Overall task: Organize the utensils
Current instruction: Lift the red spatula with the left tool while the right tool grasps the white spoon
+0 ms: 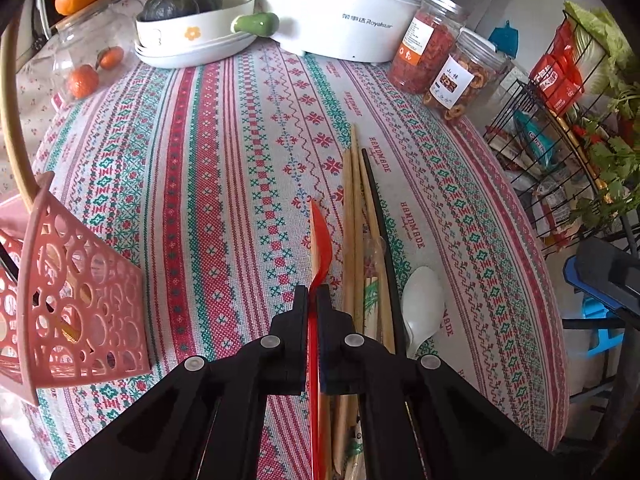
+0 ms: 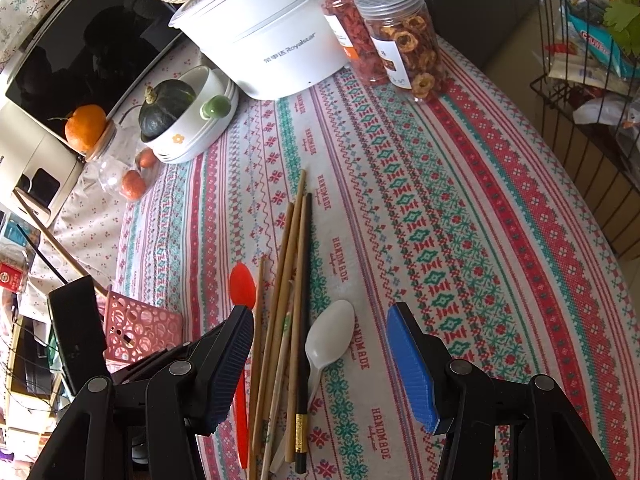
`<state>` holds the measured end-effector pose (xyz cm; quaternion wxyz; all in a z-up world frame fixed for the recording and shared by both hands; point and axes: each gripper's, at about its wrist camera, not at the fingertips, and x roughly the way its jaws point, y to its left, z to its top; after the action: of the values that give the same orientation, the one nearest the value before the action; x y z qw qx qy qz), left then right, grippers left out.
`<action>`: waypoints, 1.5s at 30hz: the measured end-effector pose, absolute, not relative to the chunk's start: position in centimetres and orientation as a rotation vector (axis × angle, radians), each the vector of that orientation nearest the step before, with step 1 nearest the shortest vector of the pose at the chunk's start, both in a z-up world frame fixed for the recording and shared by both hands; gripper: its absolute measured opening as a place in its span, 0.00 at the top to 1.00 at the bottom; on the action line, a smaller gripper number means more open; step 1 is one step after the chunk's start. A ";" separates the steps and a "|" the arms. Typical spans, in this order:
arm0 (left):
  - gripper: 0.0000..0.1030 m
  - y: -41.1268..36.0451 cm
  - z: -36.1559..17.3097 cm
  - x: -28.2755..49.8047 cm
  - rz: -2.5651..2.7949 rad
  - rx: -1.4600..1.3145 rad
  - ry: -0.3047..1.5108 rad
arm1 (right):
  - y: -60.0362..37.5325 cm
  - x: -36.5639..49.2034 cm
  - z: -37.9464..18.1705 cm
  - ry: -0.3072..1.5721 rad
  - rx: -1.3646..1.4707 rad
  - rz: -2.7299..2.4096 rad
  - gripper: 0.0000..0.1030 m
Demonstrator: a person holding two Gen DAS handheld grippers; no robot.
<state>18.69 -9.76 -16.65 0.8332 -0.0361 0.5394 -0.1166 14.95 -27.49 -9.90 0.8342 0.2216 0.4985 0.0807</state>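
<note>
My left gripper (image 1: 313, 292) is shut on the handle of a red plastic spoon (image 1: 320, 244), whose bowl sticks out ahead of the fingertips. The spoon also shows in the right wrist view (image 2: 242, 284). Beside it on the patterned tablecloth lie several wooden chopsticks (image 1: 352, 208) (image 2: 288, 264), a black chopstick (image 1: 380, 220) (image 2: 305, 280) and a white plastic spoon (image 1: 422, 304) (image 2: 330, 336). A pink perforated utensil basket (image 1: 80, 312) (image 2: 142, 330) stands at the left. My right gripper (image 2: 320, 344) is open above the white spoon and the chopsticks.
At the back stand a white Royalstar cooker (image 1: 352, 12), two jars of dried fruit (image 1: 452, 68), stacked bowls with a green squash (image 1: 188, 28) and a glass jar with oranges (image 1: 88, 60). A wire rack with groceries (image 1: 568, 132) stands off the table's right edge.
</note>
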 end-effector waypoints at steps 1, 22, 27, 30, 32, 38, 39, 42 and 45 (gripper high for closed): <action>0.97 -9.7 -16.3 18.3 -0.255 -0.079 1.131 | -27.4 15.0 -9.9 1.057 0.466 0.171 0.41; 0.97 -2.1 -3.4 7.9 -0.408 -0.123 0.790 | -23.8 17.3 -17.8 1.320 0.475 0.204 0.73; 0.97 -0.7 -3.6 8.0 -0.414 -0.164 0.790 | -22.2 17.2 -18.3 1.311 0.389 0.182 0.77; 0.97 -0.2 -3.1 7.8 -0.427 -0.184 0.771 | -21.3 17.2 -18.2 1.288 0.342 0.176 0.79; 0.97 -0.3 -3.0 7.7 -0.430 -0.183 0.766 | -20.6 17.2 -18.3 1.275 0.304 0.177 0.84; 0.97 -0.1 -2.6 7.4 -0.430 -0.185 0.746 | -18.4 16.3 -17.0 1.218 0.155 0.181 0.96; 0.97 0.1 -2.5 7.3 -0.430 -0.185 0.736 | -18.5 16.2 -16.3 1.200 0.153 0.184 0.96; 0.97 0.8 -1.9 7.1 -0.424 -0.197 0.707 | -19.6 15.4 -13.8 1.130 0.161 0.186 0.96; 0.97 1.7 -1.4 7.3 -0.398 -0.213 0.671 | -20.6 14.5 -11.9 1.046 0.146 0.160 0.96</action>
<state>7.28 1.71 -1.36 0.9193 -0.1037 0.3266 -0.1936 14.55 -20.59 -11.86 0.8607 0.0696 0.4985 0.0762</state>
